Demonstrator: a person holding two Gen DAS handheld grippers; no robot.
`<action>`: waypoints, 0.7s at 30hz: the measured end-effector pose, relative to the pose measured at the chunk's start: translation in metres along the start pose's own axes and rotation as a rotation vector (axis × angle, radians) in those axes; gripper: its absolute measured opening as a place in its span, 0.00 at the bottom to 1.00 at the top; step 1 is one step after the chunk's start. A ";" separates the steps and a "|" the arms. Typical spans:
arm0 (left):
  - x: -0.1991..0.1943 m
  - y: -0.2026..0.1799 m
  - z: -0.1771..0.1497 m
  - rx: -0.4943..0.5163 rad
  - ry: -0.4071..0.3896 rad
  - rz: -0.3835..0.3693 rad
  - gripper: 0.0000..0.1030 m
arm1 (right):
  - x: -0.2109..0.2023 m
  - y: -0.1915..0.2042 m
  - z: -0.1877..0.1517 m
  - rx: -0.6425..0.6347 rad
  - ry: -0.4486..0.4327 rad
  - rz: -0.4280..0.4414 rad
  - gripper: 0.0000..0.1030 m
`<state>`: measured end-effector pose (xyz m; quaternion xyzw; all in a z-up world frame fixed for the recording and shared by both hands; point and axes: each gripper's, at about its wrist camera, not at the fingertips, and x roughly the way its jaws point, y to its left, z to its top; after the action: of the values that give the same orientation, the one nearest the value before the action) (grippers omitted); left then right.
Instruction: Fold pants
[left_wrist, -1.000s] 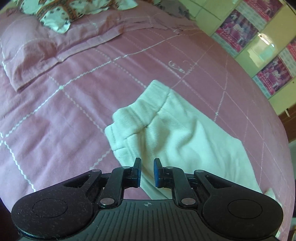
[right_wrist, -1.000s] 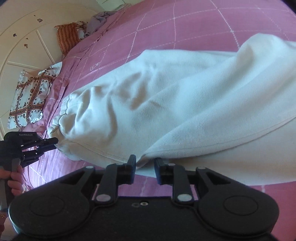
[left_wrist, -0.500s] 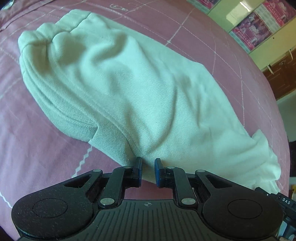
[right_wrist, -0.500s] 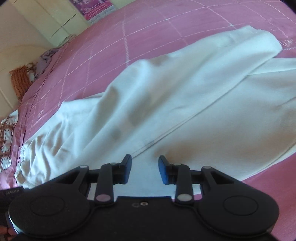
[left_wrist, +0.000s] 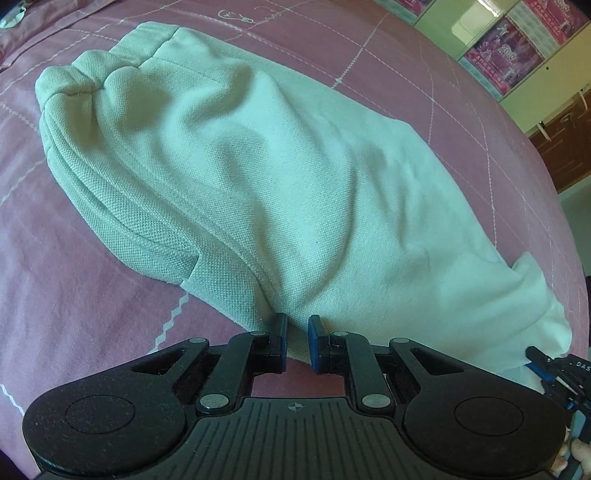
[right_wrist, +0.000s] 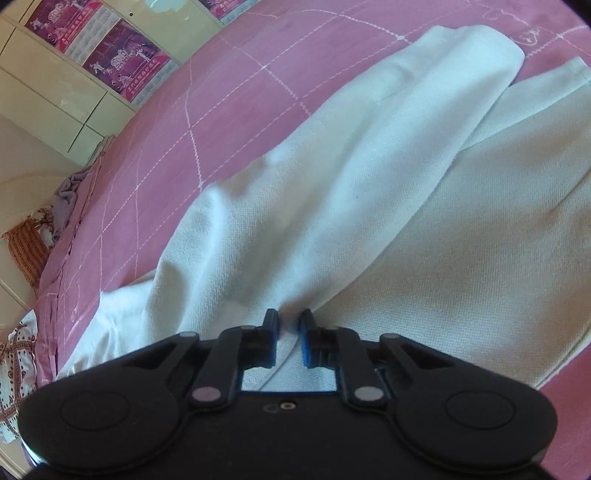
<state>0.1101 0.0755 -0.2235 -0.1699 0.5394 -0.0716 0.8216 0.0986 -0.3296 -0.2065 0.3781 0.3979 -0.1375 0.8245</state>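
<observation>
So the big change over that last second was both grippers dropping in close on the pants (left_wrist: 280, 177); a second earlier the left wrist view was looking across most of the bed (left_wrist: 74, 295) with the pants small in the middle of it, and the right wrist view had the left tool way off by the waistband end; by this moment the cream fabric filled both views; the pants were lying flat-ish on the pink quilted cover, already doubled leg over leg as far as I could judge, gathered waistband (left_wrist: 107, 70) toward the pillow end of the bed and the hems trailing toward the edge by the cupboards; the left gripper (left_wrist: 295, 341) had its jaws narrow, with a corner of the near fabric edge sitting right in the gap, though I couldn't tell if it was actually pinched or just slid between them; the right gripper (right_wrist: 286, 332) had closed in too, going from a clearly wider gap half a second before to a narrow one, with a ridge of cloth bunched up between the fingertips, so I'd say it had a pinch on the pants, not 100% sure; you could also spot its tip at the hem corner in the left view (left_wrist: 546, 363); my read is the approach was done and both ends of the near edge were being taken, so a lift-and-fold across looked like the next thing; main risk seemed a single-layer grab.
</observation>
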 end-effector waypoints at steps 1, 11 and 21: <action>0.000 -0.003 -0.001 0.018 -0.003 0.013 0.14 | -0.007 0.001 -0.002 -0.031 -0.011 -0.006 0.06; 0.000 -0.014 0.000 0.080 -0.015 0.050 0.14 | -0.072 -0.001 -0.045 -0.207 -0.023 -0.031 0.05; -0.018 -0.049 -0.001 0.135 -0.059 0.032 0.14 | -0.087 -0.034 -0.016 -0.147 -0.044 -0.040 0.30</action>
<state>0.1053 0.0352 -0.1909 -0.1072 0.5116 -0.0896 0.8478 0.0155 -0.3474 -0.1648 0.3055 0.3962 -0.1324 0.8556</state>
